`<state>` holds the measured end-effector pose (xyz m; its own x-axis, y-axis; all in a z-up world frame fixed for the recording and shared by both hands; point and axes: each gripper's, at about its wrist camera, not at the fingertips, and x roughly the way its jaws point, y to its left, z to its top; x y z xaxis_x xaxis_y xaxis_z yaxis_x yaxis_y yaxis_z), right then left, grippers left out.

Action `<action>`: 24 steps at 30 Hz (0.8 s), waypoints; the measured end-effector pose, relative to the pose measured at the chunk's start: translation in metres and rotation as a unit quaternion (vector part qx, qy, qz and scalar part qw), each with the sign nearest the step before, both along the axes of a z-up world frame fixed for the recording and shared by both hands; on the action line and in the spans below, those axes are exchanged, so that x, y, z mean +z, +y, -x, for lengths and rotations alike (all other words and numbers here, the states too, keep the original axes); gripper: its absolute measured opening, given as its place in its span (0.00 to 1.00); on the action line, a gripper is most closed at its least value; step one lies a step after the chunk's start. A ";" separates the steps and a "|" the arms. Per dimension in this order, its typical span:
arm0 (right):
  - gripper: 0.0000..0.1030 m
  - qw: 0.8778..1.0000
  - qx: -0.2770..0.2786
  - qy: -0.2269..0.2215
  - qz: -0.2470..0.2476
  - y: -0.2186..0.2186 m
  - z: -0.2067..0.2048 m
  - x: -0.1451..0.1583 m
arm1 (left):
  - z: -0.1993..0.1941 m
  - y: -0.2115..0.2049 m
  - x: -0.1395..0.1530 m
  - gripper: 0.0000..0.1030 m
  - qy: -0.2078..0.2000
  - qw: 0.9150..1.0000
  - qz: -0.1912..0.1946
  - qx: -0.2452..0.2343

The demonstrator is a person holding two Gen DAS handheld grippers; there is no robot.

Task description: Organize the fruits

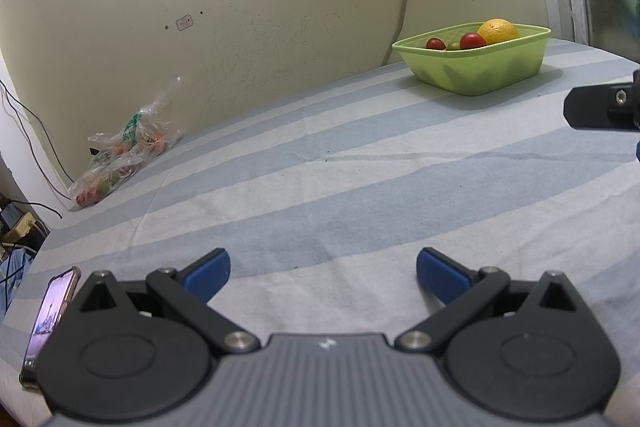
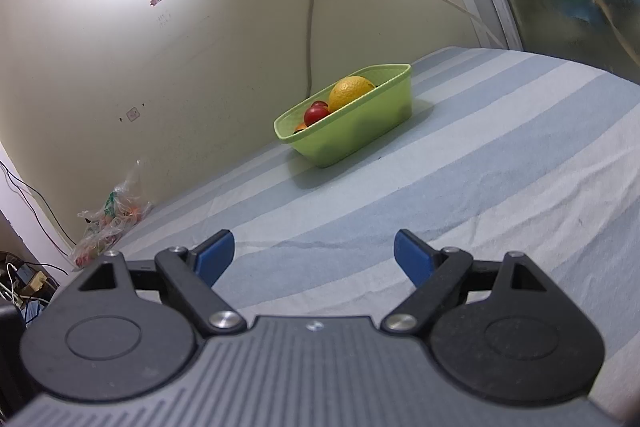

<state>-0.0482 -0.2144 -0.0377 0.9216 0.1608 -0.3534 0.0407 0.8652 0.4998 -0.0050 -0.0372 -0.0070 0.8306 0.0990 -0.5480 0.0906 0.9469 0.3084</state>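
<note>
my left gripper [image 1: 323,274] hangs low over the bed [image 1: 360,163], fingers [image 1: 208,273] spread wide w/ nothing btwn them. right gripper [image 2: 314,259] same: fingers [image 2: 414,261] wide apart, empty, just above the striped sheet. green basket [image 1: 476,75] sits far ahead near the wall, to the right in left view, center in right view. inside it an orange [image 1: 498,31] at the right end, red tomatoes [image 1: 472,41] beside it, plus a small greenish one i can't id. plastic bag [image 1: 124,155] w/ more fruit lies at the bed's far left edge against the wall, well apart from the basket. phone [image 1: 50,323] lies just left of my left gripper.
</note>
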 end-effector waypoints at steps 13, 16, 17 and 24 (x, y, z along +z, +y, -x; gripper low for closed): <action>0.86 1.000 -0.009 -0.013 0.015 0.001 0.004 0.002 | 0.001 0.002 0.003 1.00 0.006 1.000 0.011 -0.003; 0.86 0.999 -0.016 -0.036 0.036 0.005 0.010 0.007 | 0.002 0.004 0.007 1.00 0.006 1.000 0.020 -0.005; 0.86 0.998 -0.018 -0.044 0.041 0.007 0.012 0.008 | 0.003 0.005 0.009 1.00 0.006 1.000 0.023 -0.006; 0.86 0.995 -0.024 -0.071 0.061 0.009 0.017 0.013 | 0.008 0.007 0.016 1.00 0.001 0.999 0.042 -0.018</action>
<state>-0.0653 -0.2057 -0.0251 0.9691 0.0795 -0.2335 0.0200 0.9183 0.3954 -0.0133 -0.0307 0.0087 0.8320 0.0217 -0.5543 0.1259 0.9657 0.2269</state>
